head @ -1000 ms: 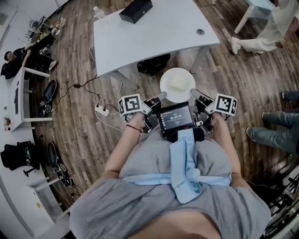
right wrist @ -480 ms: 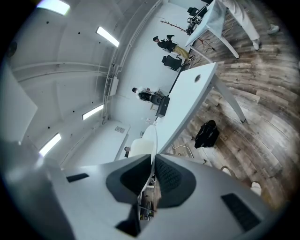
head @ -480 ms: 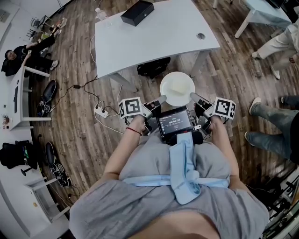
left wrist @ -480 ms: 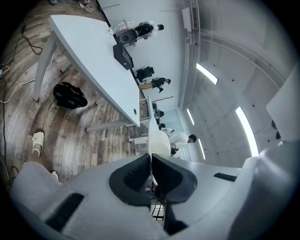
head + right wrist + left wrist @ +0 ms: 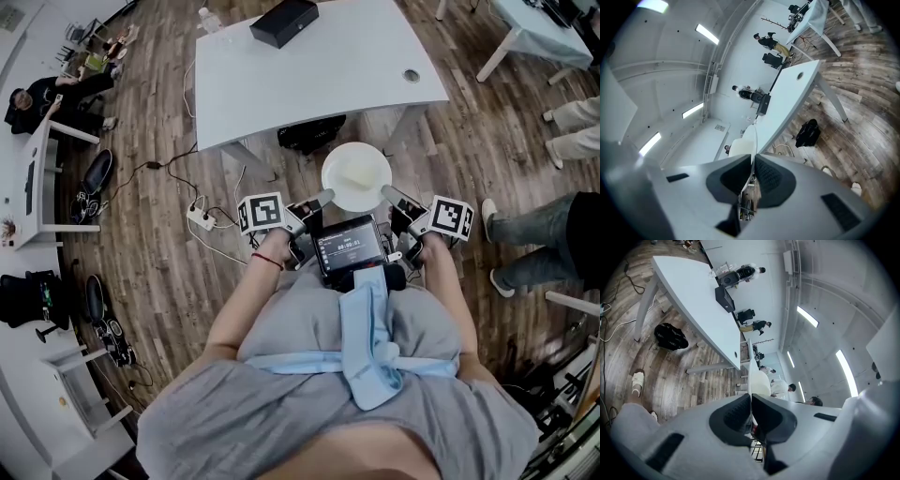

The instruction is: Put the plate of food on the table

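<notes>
A round white plate (image 5: 356, 175) with a pale piece of food (image 5: 352, 170) on it hangs level over the wooden floor, just short of the white table's (image 5: 309, 66) near edge. My left gripper (image 5: 325, 196) is shut on the plate's left rim and my right gripper (image 5: 385, 193) is shut on its right rim. The left gripper view has the plate (image 5: 758, 382) edge-on, running out from between the pads of the left gripper (image 5: 751, 404). The right gripper view has the plate (image 5: 749, 139) likewise pinched by the right gripper (image 5: 753, 166).
A black box (image 5: 284, 22) lies at the table's far side, with a bottle (image 5: 208, 19) near it. A black bag (image 5: 309, 131) sits under the table. A power strip (image 5: 200, 217) and cables lie on the floor to the left. A bystander's legs (image 5: 539, 246) stand to the right.
The plate and both grippers keep the same hold and place. The table has shifted slightly up and right in view. The bystanders on the right have walked on.
</notes>
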Demonstrator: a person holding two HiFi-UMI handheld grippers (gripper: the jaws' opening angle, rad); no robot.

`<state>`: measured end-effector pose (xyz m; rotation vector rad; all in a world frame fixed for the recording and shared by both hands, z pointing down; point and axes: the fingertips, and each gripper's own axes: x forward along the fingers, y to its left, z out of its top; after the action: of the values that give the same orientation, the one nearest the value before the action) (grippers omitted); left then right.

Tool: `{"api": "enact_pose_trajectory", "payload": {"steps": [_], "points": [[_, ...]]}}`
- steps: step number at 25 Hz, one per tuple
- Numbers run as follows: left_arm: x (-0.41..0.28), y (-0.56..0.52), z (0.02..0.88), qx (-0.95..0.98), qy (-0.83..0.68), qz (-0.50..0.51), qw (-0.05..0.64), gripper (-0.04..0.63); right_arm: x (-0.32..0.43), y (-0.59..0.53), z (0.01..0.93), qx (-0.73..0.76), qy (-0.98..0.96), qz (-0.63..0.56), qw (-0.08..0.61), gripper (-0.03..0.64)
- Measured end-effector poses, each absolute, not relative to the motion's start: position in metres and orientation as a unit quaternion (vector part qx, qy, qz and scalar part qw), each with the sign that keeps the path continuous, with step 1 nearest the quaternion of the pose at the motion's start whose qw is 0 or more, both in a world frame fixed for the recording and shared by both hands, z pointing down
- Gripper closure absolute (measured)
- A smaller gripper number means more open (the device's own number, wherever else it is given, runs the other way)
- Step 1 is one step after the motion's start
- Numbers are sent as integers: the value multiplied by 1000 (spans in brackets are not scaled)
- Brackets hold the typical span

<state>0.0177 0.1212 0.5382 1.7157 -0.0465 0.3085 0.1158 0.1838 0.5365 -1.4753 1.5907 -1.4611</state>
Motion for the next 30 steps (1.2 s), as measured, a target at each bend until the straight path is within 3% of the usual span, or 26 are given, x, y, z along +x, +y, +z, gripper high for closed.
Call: {"api": "enact_pose_trajectory", "payload": {"steps": [9, 20, 30], "points": [[15, 118, 533, 756, -26, 127, 641, 568, 119, 182, 536, -552, 593, -536, 237, 572], [20, 100, 538, 754, -29, 127, 644, 568, 119, 160, 536, -535, 596, -542, 255, 572], [54, 8, 535, 749, -32, 120, 651, 568, 158, 68, 535, -548, 599, -539, 224, 572]]}}
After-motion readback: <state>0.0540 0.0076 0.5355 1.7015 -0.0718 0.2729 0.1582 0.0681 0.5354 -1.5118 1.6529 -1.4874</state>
